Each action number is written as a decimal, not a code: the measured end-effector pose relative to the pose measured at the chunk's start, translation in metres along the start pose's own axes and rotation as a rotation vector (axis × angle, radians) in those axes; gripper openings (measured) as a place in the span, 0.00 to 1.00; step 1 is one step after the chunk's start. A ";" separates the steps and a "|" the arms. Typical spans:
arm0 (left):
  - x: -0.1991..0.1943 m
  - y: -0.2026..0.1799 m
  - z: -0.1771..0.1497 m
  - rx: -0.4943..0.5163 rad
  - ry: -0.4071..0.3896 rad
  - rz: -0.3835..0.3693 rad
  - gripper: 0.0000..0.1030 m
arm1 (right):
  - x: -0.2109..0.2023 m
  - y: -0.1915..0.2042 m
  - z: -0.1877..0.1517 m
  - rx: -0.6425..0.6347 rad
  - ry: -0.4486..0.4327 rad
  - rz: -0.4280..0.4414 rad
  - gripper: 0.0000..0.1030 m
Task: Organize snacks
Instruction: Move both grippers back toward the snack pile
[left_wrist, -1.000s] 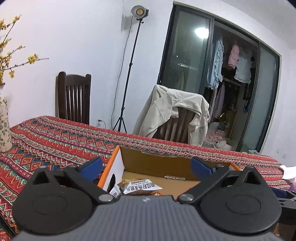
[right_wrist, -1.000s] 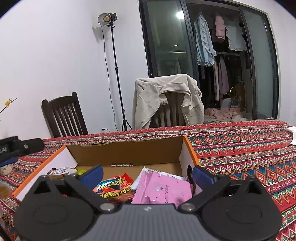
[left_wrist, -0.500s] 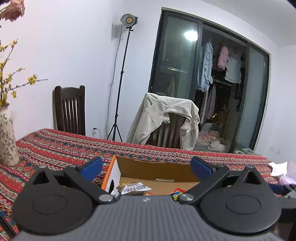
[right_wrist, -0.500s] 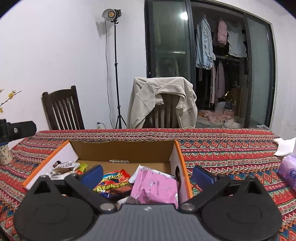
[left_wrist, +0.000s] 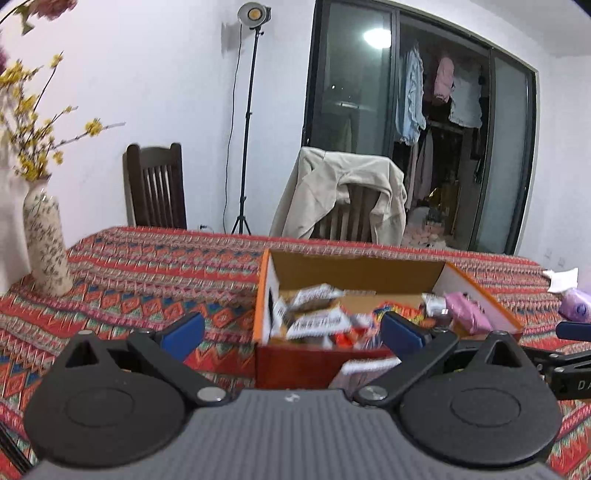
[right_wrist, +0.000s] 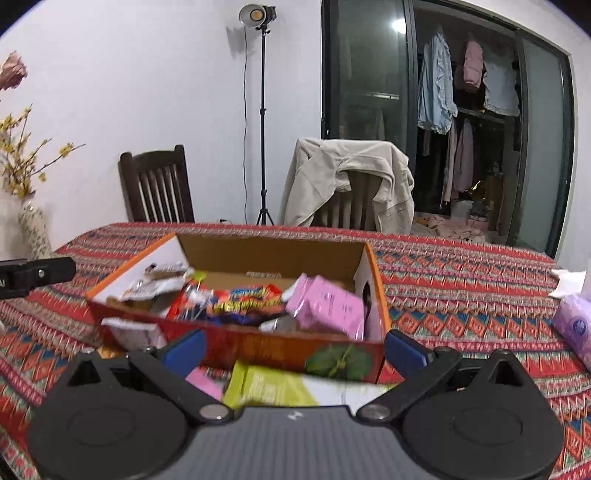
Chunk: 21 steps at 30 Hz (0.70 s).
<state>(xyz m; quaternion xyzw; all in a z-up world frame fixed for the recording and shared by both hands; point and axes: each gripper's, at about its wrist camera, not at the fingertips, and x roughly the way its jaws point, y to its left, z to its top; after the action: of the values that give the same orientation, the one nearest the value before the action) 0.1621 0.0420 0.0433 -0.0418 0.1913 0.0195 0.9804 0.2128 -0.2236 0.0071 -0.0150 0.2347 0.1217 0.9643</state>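
An orange-edged cardboard box (right_wrist: 258, 343) (left_wrist: 295, 360) stands on the patterned tablecloth, filled with several snack packs: a pink pack (right_wrist: 325, 308), a red and blue bag (right_wrist: 240, 302), white-labelled bars (left_wrist: 317, 323). In front of the box lie a yellow-green pack (right_wrist: 266, 384) and a small pink pack (right_wrist: 205, 380). My right gripper (right_wrist: 293, 349) hovers open above those loose packs, just short of the box's front wall. My left gripper (left_wrist: 291, 334) is open too, near the box's left front corner, holding nothing.
A patterned vase (left_wrist: 46, 243) with yellow flowers stands at the table's left. A purple tissue pack (right_wrist: 574, 325) and white paper (right_wrist: 567, 280) lie at the right. Two chairs (right_wrist: 159, 186), one draped with a beige jacket (right_wrist: 351, 179), stand behind the table.
Both grippers have drawn back and risen from over the box. The box's front wall and the loose packs before it have come into view. Both stay open.
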 end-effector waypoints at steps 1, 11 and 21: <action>-0.002 0.002 -0.005 -0.002 0.005 0.001 1.00 | -0.002 0.001 -0.004 -0.001 0.006 0.001 1.00; 0.006 0.015 -0.039 -0.036 0.030 0.012 1.00 | -0.003 0.000 -0.044 -0.011 0.099 -0.007 1.00; 0.012 0.023 -0.045 -0.062 0.027 0.012 1.00 | 0.002 -0.001 -0.050 -0.011 0.129 -0.019 1.00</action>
<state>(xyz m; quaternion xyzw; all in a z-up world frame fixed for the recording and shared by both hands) 0.1553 0.0613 -0.0045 -0.0713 0.2039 0.0307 0.9759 0.1927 -0.2280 -0.0382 -0.0305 0.2953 0.1125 0.9483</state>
